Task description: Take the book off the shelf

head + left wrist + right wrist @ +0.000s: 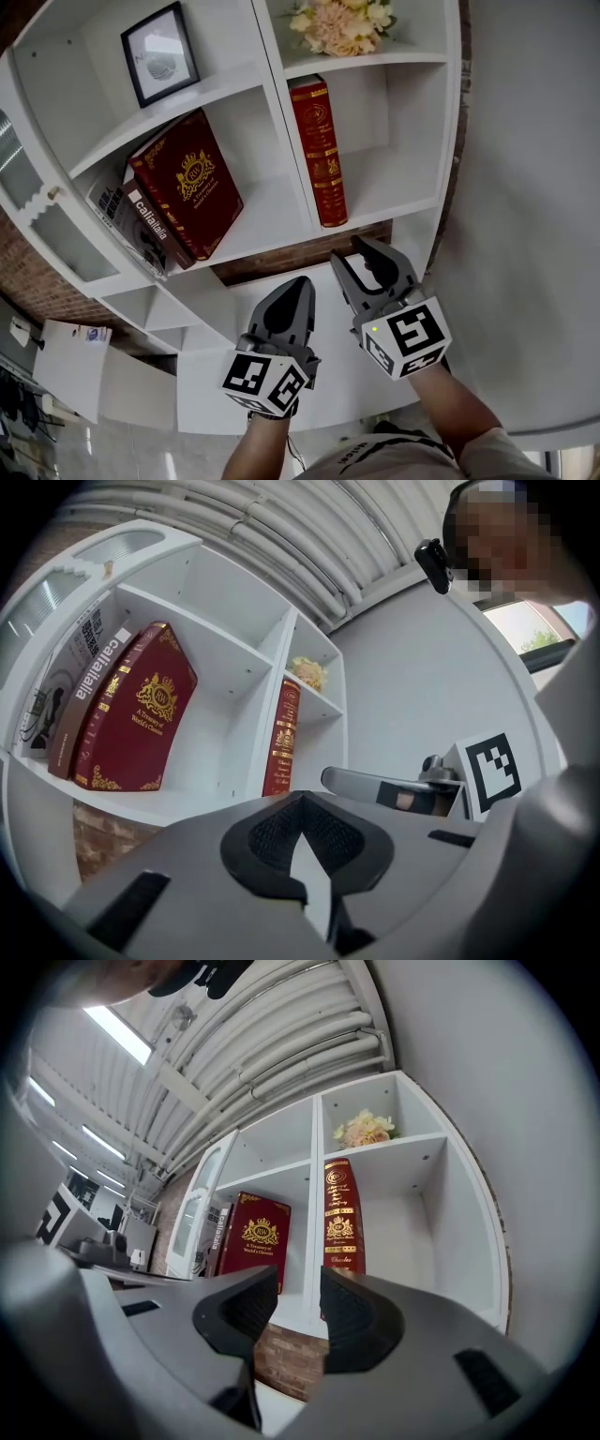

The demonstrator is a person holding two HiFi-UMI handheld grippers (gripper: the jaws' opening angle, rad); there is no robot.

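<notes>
I'm looking at a tall white shelf unit (272, 103) split into open compartments. In the left compartment a large dark-red hardcover book with a gold crest (187, 192) leans to the left against a brown book with white spine lettering (150, 225). The task's book, a slim red hardcover with gold bands on its spine (319, 150), stands upright at the left wall of the right compartment, touching the divider.

My 2 grippers sit below that shelf level, both clear of the books. The right gripper (349, 251) is just under the slim red book, its jaws apart with nothing between them (298, 1277). The left gripper (298, 281) has its jaws together at the tips, also empty (300, 799).

Above, 1 black-framed picture (159, 53) stands on the upper left shelf, and a small bunch of pale flowers (342, 23) sits on the upper right.
</notes>
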